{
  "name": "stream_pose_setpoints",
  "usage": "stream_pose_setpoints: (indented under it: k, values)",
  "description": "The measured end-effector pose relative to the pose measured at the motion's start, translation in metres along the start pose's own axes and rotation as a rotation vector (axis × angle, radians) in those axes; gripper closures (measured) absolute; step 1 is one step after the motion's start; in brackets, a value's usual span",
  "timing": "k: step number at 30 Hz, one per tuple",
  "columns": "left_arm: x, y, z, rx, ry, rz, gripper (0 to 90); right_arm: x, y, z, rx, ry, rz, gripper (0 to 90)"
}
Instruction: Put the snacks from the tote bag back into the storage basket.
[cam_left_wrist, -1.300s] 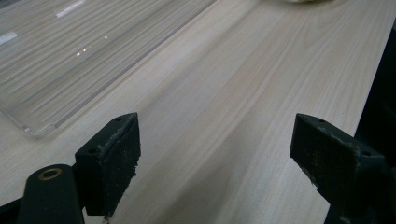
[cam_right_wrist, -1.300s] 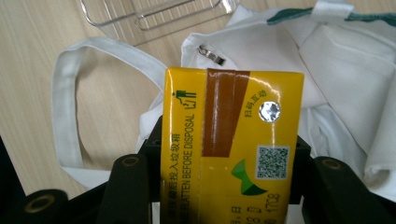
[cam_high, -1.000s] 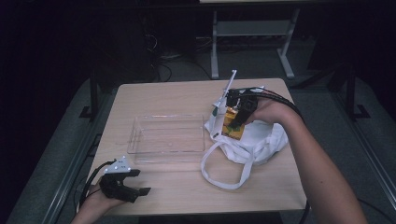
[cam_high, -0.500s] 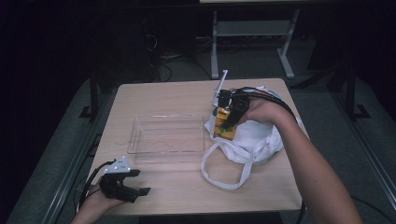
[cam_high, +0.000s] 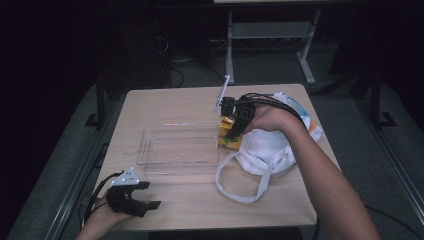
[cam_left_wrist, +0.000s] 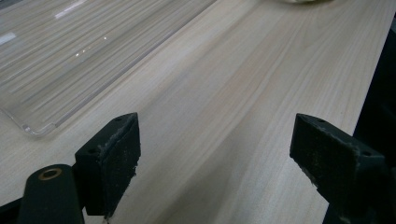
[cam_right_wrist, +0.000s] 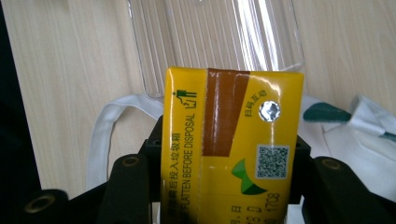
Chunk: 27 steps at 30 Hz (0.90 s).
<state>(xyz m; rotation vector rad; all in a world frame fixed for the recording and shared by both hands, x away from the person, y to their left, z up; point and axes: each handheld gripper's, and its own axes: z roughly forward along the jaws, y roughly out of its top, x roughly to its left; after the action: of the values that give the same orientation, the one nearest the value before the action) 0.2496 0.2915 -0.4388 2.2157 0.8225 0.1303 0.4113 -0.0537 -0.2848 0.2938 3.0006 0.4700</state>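
Yellow drink carton (cam_right_wrist: 231, 144) sat clamped between the jaws of the right gripper (cam_right_wrist: 224, 177), its top end past the jaw tips, over the near edge of the clear tray (cam_right_wrist: 215, 42). Legible print: "FLATTEN BEFORE DISPOSAL", a QR code, brown stripe, foil straw seal. Left gripper (cam_left_wrist: 215, 154) stood open over bare table (cam_left_wrist: 243, 84).

Yellow drink carton (cam_right_wrist: 231, 144) — brown stripe, green print, black QR code, clear plastic tray (cam_high: 180, 148), white cloth bag (cam_high: 267, 150) with teal trim, pale wood-grain tabletop (cam_high: 165, 107), black fingers (cam_left_wrist: 109, 163).
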Motion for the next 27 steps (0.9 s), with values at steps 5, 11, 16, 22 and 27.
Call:
stream_pose_setpoints:
  k: [5, 11, 16, 22, 27]
  values:
    - [0.0, 0.0, 0.0, 0.005, 0.0, 0.002, 15.8, 0.002, 0.007, 0.001, -0.004, 0.0, -0.016, 51.4]
    - [0.0, 0.0, -0.001, 0.002, -0.001, 0.0, 15.8, 0.007, 0.019, 0.003, -0.005, 0.008, -0.041, 51.4]
    - [0.0, 0.0, 0.0, -0.005, -0.005, 0.001, 15.8, 0.011, 0.028, 0.006, -0.003, 0.015, -0.055, 51.4]
    - [0.001, 0.0, 0.0, -0.003, -0.004, 0.002, 15.8, 0.014, 0.037, 0.011, 0.004, 0.014, -0.076, 51.3]
    - [0.001, -0.001, 0.0, -0.001, -0.005, -0.002, 15.9, 0.017, 0.044, 0.015, 0.0, 0.028, -0.089, 51.3]
